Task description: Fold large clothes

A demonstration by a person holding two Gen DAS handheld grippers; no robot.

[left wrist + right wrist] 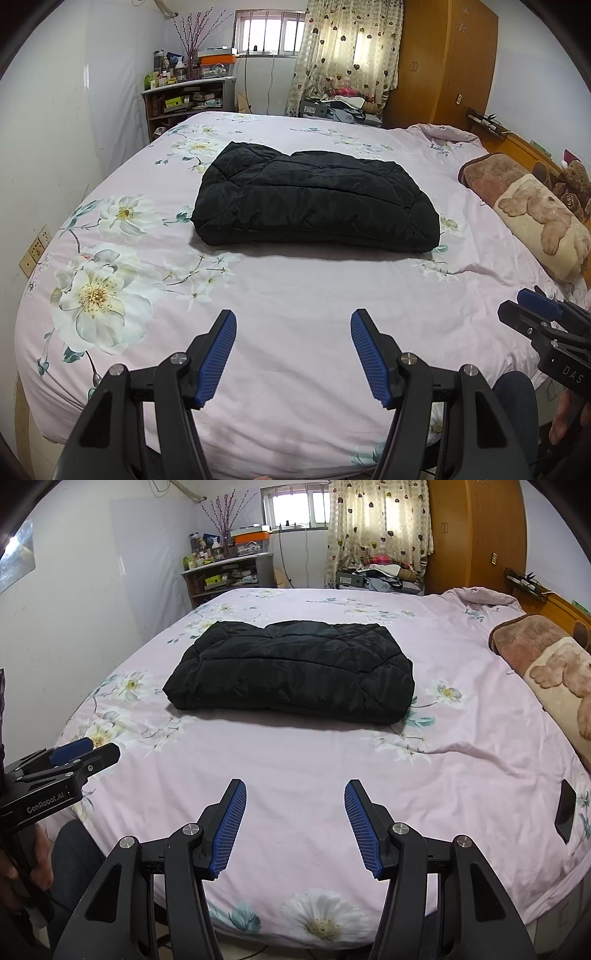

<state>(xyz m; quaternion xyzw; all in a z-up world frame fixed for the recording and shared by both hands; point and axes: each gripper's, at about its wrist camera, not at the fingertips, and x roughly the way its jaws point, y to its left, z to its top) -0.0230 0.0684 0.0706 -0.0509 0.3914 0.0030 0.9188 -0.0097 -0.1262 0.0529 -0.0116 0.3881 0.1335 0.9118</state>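
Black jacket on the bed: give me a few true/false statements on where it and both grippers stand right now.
1. The black jacket lies folded into a compact bundle on the bed. True.
2. The left gripper is shut on the jacket. False: it is open, apart from it.
3. The right gripper is open and holds nothing. True.
4. The jacket lies on the pillow. False: it lies apart from the pillow, mid-bed.

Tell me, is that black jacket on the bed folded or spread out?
Folded. The black jacket lies as a compact, thick rectangle on the bed, no sleeves sticking out. Neither tool touches it.
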